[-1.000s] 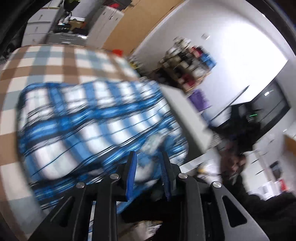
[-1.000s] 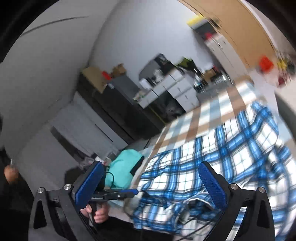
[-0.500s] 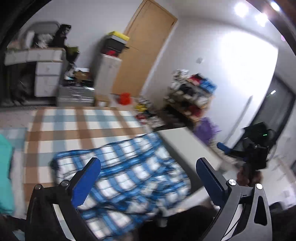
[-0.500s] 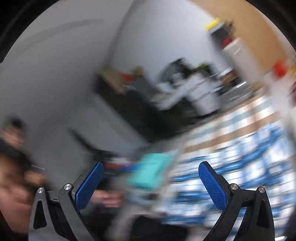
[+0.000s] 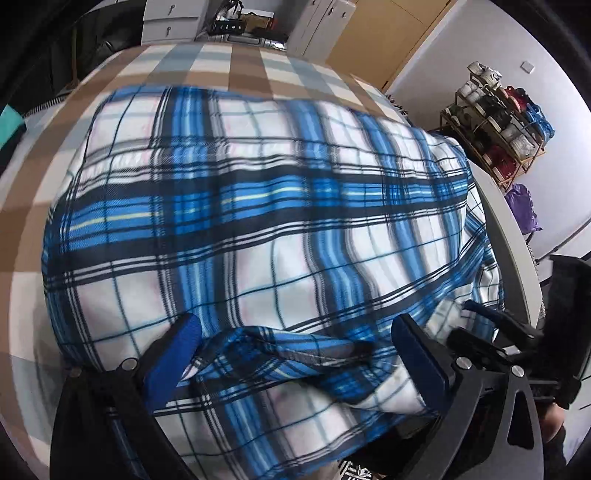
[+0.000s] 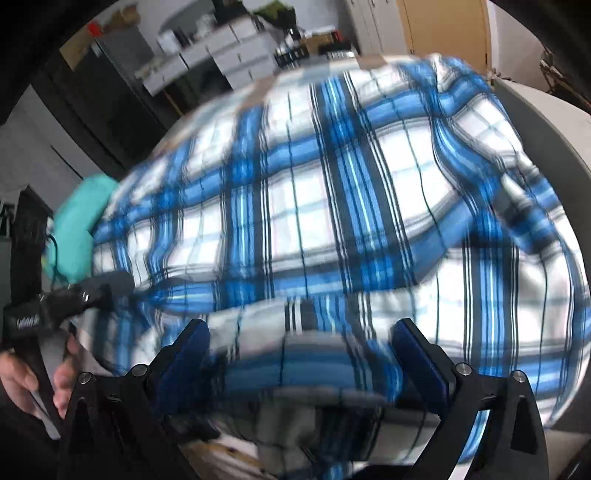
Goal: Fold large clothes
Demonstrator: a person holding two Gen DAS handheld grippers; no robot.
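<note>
Blue-and-white plaid shirt (image 5: 258, 221) spread over a brown-and-grey checked cover (image 5: 207, 70), filling nearly everything ahead of both sets of fingers. Same shirt (image 6: 332, 206) motion-blurred in right wrist view. Near hem bunched into a raised fold (image 5: 295, 350) lying between the left fingers.

Left gripper (image 5: 295, 354) pointed steeply down at the cloth, blue pads (image 5: 173, 362) set wide apart, fold between them but not pinched. Nothing held.

Right gripper (image 6: 299, 358) likewise tipped down, pads (image 6: 417, 365) wide apart, hem edge blurred between them, no clamp visible. Contact of pads with cloth: could not tell, too blurred.

Beyond left fingers, far side of cover: white drawer units (image 5: 173, 22). To the right of left fingers: grey table edge (image 5: 509, 258), then shoe rack (image 5: 502, 125) against the wall, purple bag (image 5: 521, 206) below it. Other gripper's black frame (image 5: 498, 332) just right of the right pad.

To the left of right fingers: a hand (image 6: 22, 376) on a black gripper handle, teal cloth (image 6: 81, 221) beyond it. Wooden door (image 6: 443, 26) far ahead.
</note>
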